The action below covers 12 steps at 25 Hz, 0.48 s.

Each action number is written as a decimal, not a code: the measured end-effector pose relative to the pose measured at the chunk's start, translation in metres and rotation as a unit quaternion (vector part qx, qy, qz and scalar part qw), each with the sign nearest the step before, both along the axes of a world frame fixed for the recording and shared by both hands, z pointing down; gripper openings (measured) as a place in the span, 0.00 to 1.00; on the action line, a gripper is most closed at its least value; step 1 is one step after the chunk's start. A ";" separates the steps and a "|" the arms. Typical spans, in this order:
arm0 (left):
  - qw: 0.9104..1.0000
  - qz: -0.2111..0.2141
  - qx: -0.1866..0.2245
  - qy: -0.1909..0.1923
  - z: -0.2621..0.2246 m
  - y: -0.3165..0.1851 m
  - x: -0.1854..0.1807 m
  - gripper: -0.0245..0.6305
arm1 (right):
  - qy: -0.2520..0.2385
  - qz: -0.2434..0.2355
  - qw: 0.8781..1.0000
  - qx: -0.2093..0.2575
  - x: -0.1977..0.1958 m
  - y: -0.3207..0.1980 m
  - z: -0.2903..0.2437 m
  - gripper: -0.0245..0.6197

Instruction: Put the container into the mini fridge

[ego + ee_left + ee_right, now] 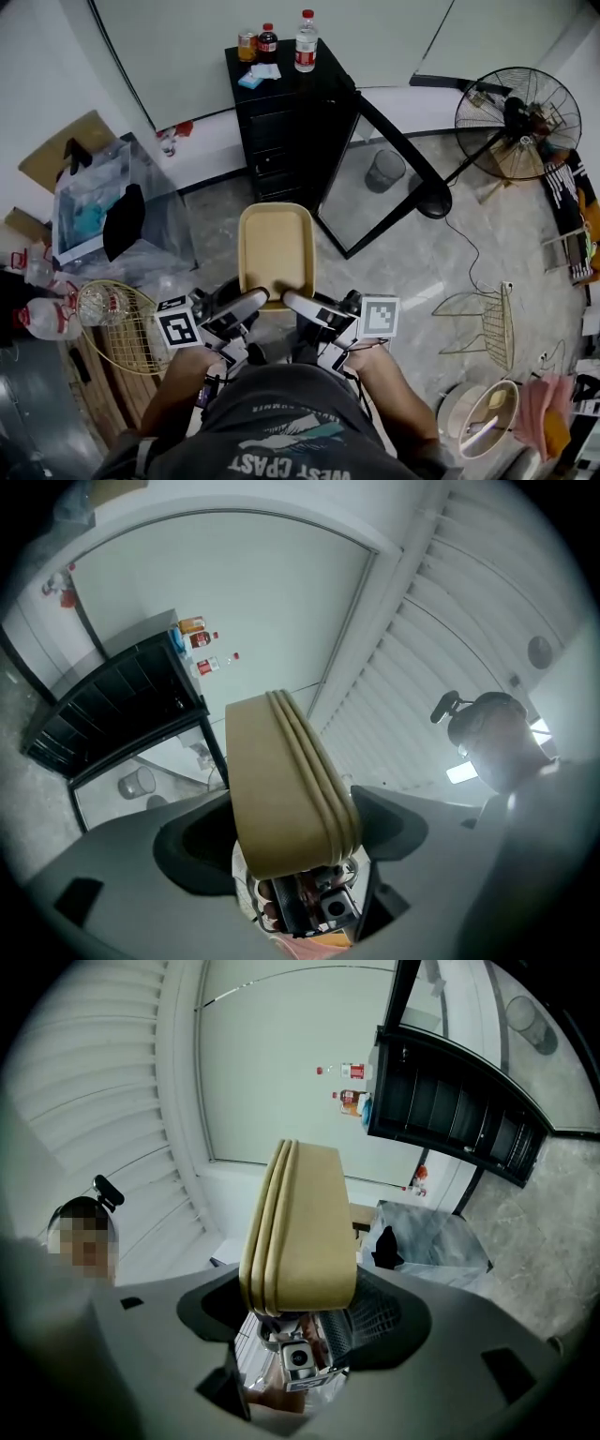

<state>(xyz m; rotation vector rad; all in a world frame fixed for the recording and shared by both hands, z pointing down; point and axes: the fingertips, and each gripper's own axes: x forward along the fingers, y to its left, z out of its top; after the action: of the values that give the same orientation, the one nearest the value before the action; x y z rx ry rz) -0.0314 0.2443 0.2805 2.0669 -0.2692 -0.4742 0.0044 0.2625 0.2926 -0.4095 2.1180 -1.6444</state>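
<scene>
Container (276,246): a tan rectangular tub with a ribbed rim, held in the air straight ahead of both grippers. Its near end is caught in them and its open side faces up. The left gripper (292,834) is clamped on that near end, and the tub's wall and rim fill the gap between its jaws. The right gripper (302,1309) is closed on the same end in the same way, just beside the left one. The container does not reach the mini fridge (281,112), which stands farther out beyond the tub's far end. It is a black cabinet.

The fridge's glass door (375,183) is swung open, ahead and to the right of the right gripper. A standing fan (516,117) is far off to the right of that gripper. A clear plastic box (94,197) sits ahead and to the left of the left gripper, with something dark draped over its edge. A round wire frame (122,328) lies close beside the left gripper, on its left. A grey bin (384,171) shows through the door's glass.

On top of the fridge, farthest from the grippers, stand a clear bottle with a red label (306,42), a dark bottle (268,44) and an amber can (247,45). A small blue and white packet (258,75) lies just nearer than them.
</scene>
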 end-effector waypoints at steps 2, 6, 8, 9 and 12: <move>1.000 -0.015 -0.002 -0.004 0.002 -0.011 0.008 0.63 | -0.004 -0.014 1.000 0.000 0.009 -0.013 0.001 0.52; 0.999 -0.041 -0.004 -0.010 0.005 -0.034 0.026 0.63 | -0.012 -0.040 0.999 -0.005 0.027 -0.036 0.006 0.52; 0.998 -0.054 -0.006 -0.013 0.007 -0.043 0.036 0.63 | -0.016 -0.052 0.999 -0.006 0.037 -0.046 0.007 0.52; 0.998 -0.060 -0.007 -0.015 0.009 -0.047 0.040 0.63 | -0.017 -0.057 0.998 -0.007 0.042 -0.050 0.008 0.52; 0.997 -0.075 -0.011 -0.021 0.012 -0.058 0.052 0.63 | -0.019 -0.072 0.997 -0.011 0.055 -0.062 0.011 0.52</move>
<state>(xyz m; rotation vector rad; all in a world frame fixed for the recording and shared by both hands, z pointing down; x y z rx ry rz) 0.0209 0.1864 0.2921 2.0460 -0.4548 -0.5166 0.0597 0.2004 0.3041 -0.2360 2.1476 -1.7409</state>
